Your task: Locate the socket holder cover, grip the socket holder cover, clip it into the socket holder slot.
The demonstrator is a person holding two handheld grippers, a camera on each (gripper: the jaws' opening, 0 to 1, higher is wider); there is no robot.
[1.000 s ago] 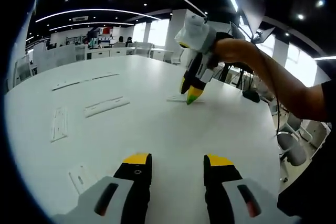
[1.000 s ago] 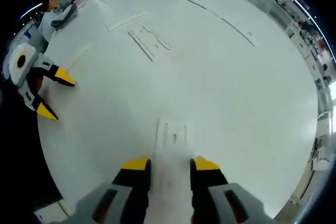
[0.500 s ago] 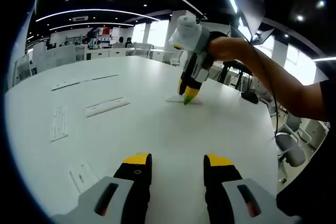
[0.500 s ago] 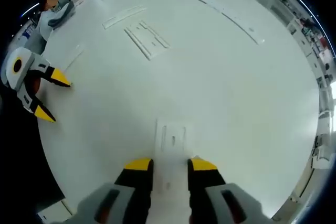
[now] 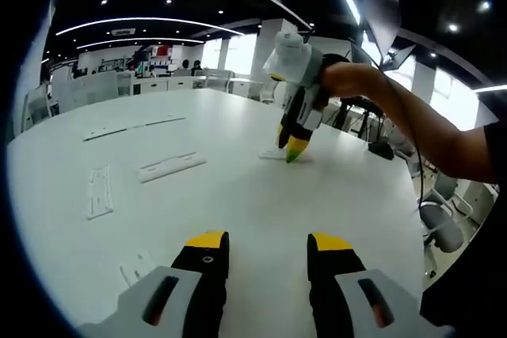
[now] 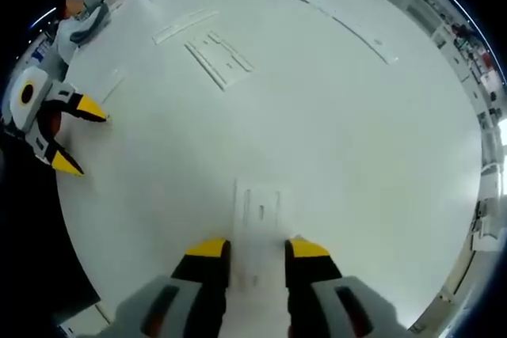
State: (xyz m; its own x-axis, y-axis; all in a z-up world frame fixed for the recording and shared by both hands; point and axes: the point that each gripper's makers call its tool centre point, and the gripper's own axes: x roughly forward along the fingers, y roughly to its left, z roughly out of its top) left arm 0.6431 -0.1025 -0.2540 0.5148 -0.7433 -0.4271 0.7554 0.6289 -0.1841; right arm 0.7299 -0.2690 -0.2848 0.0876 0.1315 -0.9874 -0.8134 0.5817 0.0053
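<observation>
The socket holder cover (image 6: 260, 205), a small flat white plate with slots, lies on the white table (image 6: 356, 140). My right gripper (image 6: 257, 249) stands open, its yellow-tipped jaws either side of the cover's near end. In the left gripper view a hand holds that right gripper (image 5: 290, 146) tips-down on the same cover (image 5: 272, 154). My left gripper (image 5: 269, 241) hovers open over the table's near part with nothing between its jaws. It also appears at the left edge of the right gripper view as the left gripper (image 6: 67, 136).
Several flat white strips and slotted holders lie on the table: a slotted strip (image 5: 170, 167), a short holder (image 5: 99, 191), long thin strips (image 5: 135, 127) and a small piece (image 5: 136, 268). A ribbed holder (image 6: 218, 57) lies farther out. Office chairs (image 5: 440, 223) stand past the table's right edge.
My right gripper has closed in on the cover, so the plate's near end now lies between its jaws. The left view has shifted slightly; the left gripper stays open.
</observation>
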